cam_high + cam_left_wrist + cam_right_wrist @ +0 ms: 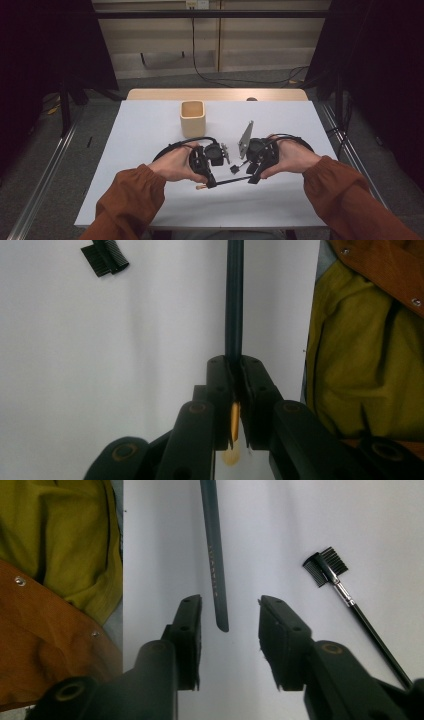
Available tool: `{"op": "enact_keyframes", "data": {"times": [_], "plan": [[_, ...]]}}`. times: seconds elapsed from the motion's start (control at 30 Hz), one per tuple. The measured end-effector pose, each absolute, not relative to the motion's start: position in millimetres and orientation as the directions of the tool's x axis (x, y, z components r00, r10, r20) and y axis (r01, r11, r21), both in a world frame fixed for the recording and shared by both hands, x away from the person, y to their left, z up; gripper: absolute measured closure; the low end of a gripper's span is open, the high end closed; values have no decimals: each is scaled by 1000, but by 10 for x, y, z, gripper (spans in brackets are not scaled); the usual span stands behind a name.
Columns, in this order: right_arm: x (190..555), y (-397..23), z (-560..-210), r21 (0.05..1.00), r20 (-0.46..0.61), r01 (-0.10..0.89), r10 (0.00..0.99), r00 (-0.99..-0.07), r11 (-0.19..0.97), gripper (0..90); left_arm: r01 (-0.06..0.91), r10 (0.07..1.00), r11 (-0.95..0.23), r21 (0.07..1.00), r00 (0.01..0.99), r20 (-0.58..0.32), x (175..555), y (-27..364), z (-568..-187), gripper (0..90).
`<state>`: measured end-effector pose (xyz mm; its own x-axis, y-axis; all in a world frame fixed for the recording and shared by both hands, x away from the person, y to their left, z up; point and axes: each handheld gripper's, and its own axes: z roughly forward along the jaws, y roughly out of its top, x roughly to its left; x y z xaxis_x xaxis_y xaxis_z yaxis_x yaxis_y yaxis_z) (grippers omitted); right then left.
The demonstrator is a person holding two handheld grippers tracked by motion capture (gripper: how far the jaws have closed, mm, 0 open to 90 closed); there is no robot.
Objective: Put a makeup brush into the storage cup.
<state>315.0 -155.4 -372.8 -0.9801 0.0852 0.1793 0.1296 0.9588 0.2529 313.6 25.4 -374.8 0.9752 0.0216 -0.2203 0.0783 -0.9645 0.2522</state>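
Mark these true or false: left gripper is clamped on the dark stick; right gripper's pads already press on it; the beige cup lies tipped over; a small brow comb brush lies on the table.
1. The left gripper is clamped on the dark stick: true.
2. The right gripper presses on it: false, its free end sits between the pads, untouched.
3. The beige cup lies tipped over: false, it stands upright.
4. A brow comb brush lies on the table: true.
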Motion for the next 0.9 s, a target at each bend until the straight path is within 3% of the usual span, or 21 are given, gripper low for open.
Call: {"op": "enact_keyframes", "data": {"times": [0.5,0.9], "plan": [[3143,-1490,-3837,305,244,116,40,-969,945,841,78,15,-966,245,969,-247,3124,243,-3777,841],[3139,-1549,-3860,337,265,125,34,-964,933,859,101,36,-957,273,972,-232,3113,261,-3771,832]]}}
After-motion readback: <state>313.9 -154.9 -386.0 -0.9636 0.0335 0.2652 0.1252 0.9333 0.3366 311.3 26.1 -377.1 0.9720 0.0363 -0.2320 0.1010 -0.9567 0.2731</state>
